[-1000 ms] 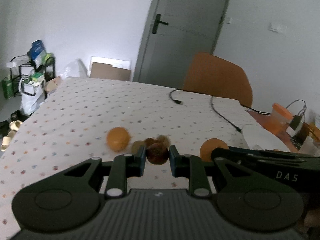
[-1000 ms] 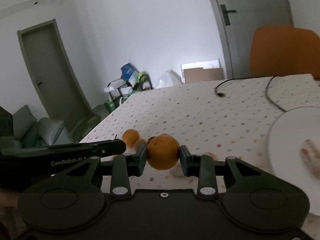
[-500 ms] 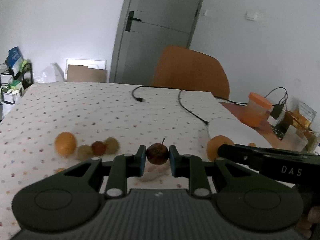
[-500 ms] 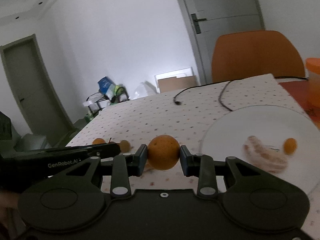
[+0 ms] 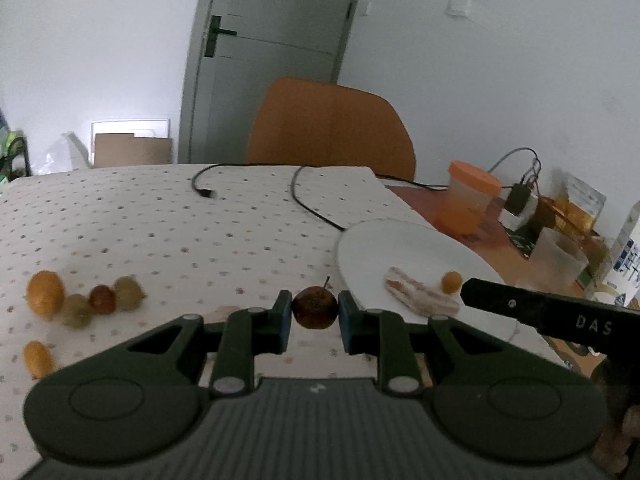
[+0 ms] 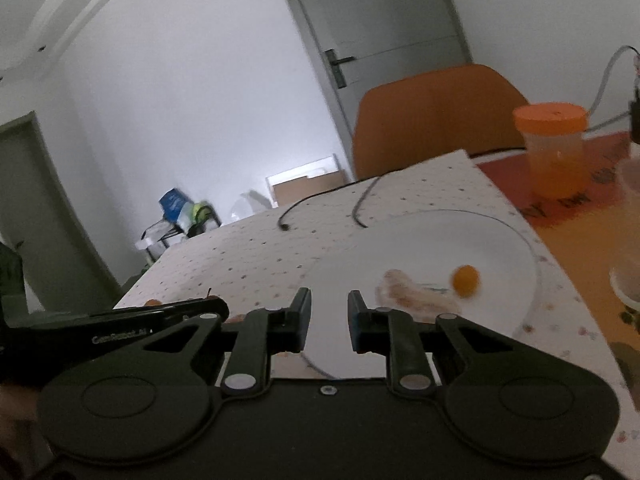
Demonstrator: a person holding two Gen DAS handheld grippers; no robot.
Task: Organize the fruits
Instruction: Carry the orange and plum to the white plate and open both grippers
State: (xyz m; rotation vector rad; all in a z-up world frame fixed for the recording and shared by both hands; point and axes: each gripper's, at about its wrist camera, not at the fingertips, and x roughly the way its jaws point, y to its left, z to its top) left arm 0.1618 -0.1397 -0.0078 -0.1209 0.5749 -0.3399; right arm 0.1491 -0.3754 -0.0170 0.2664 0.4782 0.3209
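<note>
Now the plate [image 5: 384,240] lies just right of the left tool [image 5: 314,314].
Left tool grips a small dark fruit [image 5: 314,312] — right tool [image 6: 329,322] hangs empty, jaws apart, over the plate.

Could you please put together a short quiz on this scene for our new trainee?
1. True or false: the right gripper is clamping an orange.
2. What does the left gripper hold? A) a dark red fruit with a stem B) a banana C) a cup
3. Fill in: the small orange fruit lies on the white ____.

Key: 1 false, its jaws are empty. 2 A. 3 plate.
</note>
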